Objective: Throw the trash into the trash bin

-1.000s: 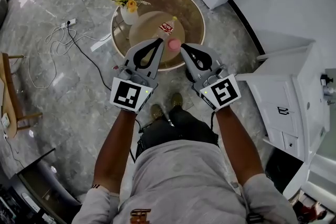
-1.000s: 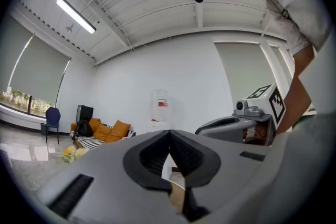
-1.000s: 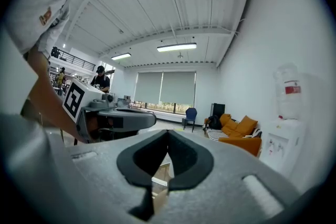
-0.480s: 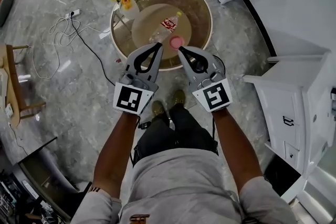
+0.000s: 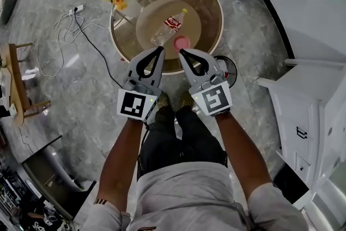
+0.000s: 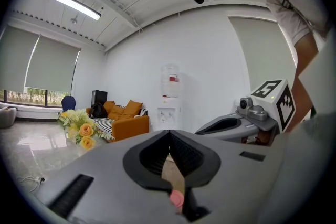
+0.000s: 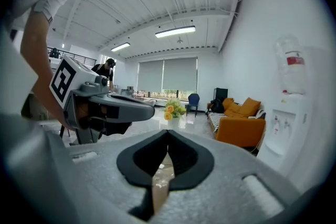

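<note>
At the table's [image 5: 207, 14] near edge, my left tongs [image 5: 160, 50] and right tongs [image 5: 181, 52], both shut and empty, have sunk toward the bottle [image 5: 170, 25]; pickup comes next.

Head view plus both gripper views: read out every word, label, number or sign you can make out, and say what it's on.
No text reads clearly.
Red label on the plastic bottle: too small to read.
Red label on the water dispenser's jug: blurred.
Print on the person's shirt: cut off, unreadable.
Cubes on the left gripper and right gripper: square markers, no letters.
</note>
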